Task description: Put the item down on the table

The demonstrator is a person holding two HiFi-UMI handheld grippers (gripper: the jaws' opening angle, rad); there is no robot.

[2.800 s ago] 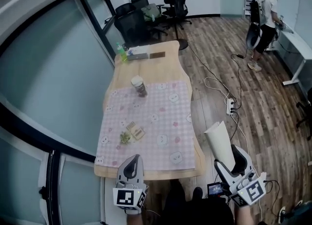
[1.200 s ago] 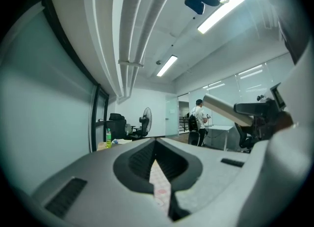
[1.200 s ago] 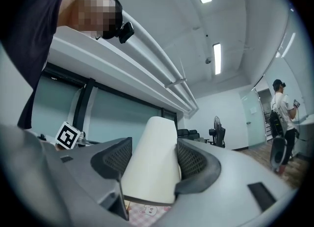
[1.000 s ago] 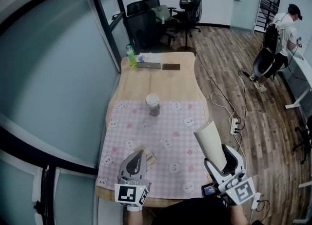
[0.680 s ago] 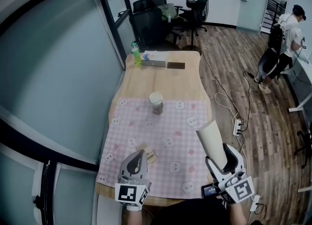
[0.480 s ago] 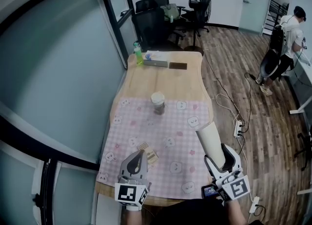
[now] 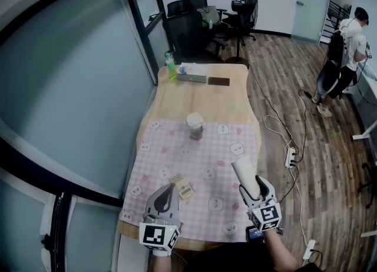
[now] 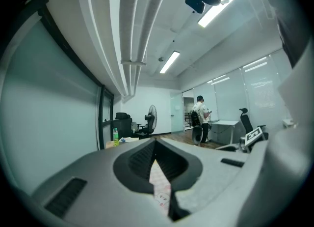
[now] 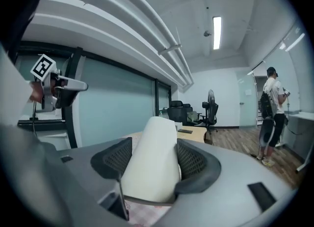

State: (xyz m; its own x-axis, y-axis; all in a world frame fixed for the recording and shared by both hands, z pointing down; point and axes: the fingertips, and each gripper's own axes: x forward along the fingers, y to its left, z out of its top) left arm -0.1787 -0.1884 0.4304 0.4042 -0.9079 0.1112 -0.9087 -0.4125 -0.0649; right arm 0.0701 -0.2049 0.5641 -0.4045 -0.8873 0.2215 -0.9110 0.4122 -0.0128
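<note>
A white roll (image 7: 242,173) stands tilted between the jaws of my right gripper (image 7: 251,188), which is shut on its lower part. It hangs over the near right corner of the table (image 7: 194,97), above the pink checked cloth (image 7: 194,159). In the right gripper view the white roll (image 9: 153,162) fills the gap of the right gripper (image 9: 156,156). My left gripper (image 7: 165,191) sits at the near edge of the cloth, shut, with nothing held. The left gripper (image 8: 156,145) shows only a thin slit between its jaws in its own view.
A paper cup (image 7: 194,125) stands mid-table. Small snack packets (image 7: 182,186) lie just beyond the left gripper. A green bottle (image 7: 171,65), a grey box (image 7: 191,78) and a dark flat thing (image 7: 218,80) sit at the far end. Chairs (image 7: 188,26), floor cables (image 7: 290,156), a person (image 7: 344,47).
My right gripper has carried the white roll left and inward, from beside the table's right edge to above its near right corner. The left gripper has kept its place.
</note>
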